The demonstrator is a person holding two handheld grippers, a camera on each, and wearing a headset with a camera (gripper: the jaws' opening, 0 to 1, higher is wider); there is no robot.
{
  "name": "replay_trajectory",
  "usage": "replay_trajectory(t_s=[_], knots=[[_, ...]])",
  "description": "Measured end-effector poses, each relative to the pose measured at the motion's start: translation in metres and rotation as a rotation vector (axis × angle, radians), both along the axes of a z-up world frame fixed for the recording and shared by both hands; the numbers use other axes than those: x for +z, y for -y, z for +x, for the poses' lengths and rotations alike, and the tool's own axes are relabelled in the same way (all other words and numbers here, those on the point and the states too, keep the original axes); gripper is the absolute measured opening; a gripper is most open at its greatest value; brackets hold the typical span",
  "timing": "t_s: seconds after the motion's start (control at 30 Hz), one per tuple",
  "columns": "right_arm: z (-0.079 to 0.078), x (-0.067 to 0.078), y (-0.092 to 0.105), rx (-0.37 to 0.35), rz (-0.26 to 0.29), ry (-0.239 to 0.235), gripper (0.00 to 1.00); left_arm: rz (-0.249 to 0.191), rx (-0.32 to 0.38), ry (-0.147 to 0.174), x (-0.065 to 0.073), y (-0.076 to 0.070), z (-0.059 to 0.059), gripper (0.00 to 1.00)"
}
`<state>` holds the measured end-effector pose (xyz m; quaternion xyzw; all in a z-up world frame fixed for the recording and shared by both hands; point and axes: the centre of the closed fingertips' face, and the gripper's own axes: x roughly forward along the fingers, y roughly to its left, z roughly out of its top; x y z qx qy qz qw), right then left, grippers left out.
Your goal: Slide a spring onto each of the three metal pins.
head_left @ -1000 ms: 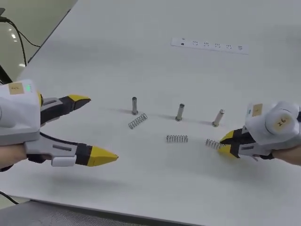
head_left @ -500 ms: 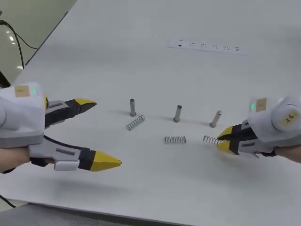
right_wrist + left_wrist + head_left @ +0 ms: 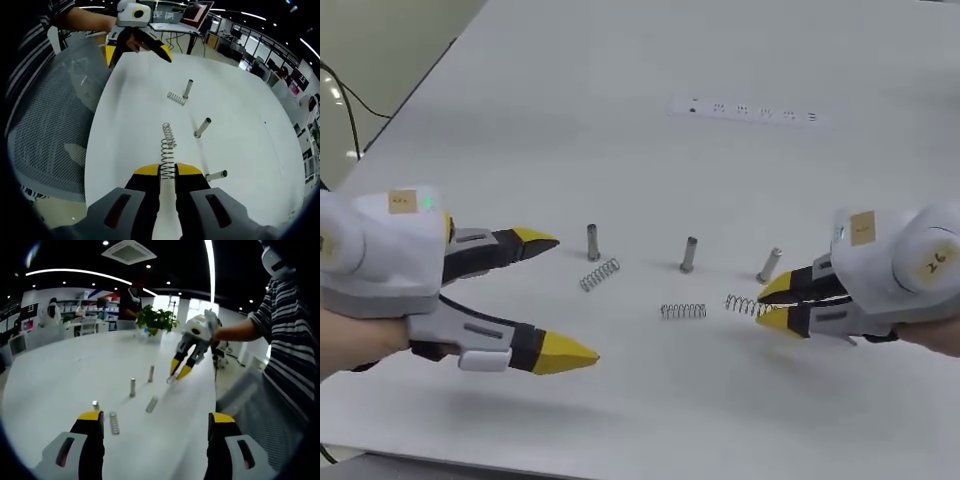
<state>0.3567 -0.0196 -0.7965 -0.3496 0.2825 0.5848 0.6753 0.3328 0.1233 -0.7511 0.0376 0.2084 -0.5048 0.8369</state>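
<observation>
Steel pins are standing in a row on the white desk (image 3: pixel 620 130): left pin (image 3: pixel 593 241), middle pin (image 3: pixel 689 253) and right pin (image 3: pixel 769 265). Each pin is standing bare, with no spring seated on it, so none of the three fittings is complete.

1. Right gripper (image 3: pixel 775 300): the jaws are narrowed and are clamping one end of the right spring (image 3: pixel 744 304). The spring is projecting forward from the jaw tips, roughly level, near the right pin and in front of it. In the right gripper view the coils are passing straight between the two yellow tips. Whether the free end is touching the desk cannot be told.
2. Left gripper (image 3: pixel 555 297): the jaws are standing wide and are holding nothing. The gripper is hovering over the desk to the left of the left pin.
3. Left spring (image 3: pixel 599 274): it is lying on the desk just beside the left pin.
4. Middle spring (image 3: pixel 682 312): it is lying on the desk near the middle pin, in front of it.

Judged status: the first fitting is under way. The held spring is not yet lined up with the right pin's axis. Three fittings are outstanding, and two springs are waiting to be picked up.
</observation>
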Motion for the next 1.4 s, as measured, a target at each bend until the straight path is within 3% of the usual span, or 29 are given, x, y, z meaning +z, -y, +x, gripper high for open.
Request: replay_trajectory(t_s=[0.17,0.57,0.67,0.73,1.07,1.4], knots=[[-0.002,0.002,-0.004,0.028,-0.013,0.015,0.08,0.02,-0.067,-0.008,-0.008,0.021,0.001,0.74],[-0.012,0.014,-0.017,0.071,-0.003,0.037,0.08,-0.013,-0.181,-0.03,-0.008,0.065,0.001,0.57],[-0.015,0.018,-0.021,0.077,0.003,0.038,0.08,-0.028,-0.189,-0.018,-0.007,0.073,0.004,0.47],[-0.017,0.019,-0.023,0.079,0.011,0.038,0.08,-0.027,-0.186,0.009,-0.008,0.078,0.005,0.41],[-0.021,0.024,-0.028,0.089,0.024,0.045,0.08,-0.074,-0.204,-0.003,-0.01,0.1,0.003,0.3],[-0.026,0.027,-0.03,0.105,0.03,0.046,0.08,-0.101,-0.193,-0.004,-0.007,0.107,0.006,0.2]])
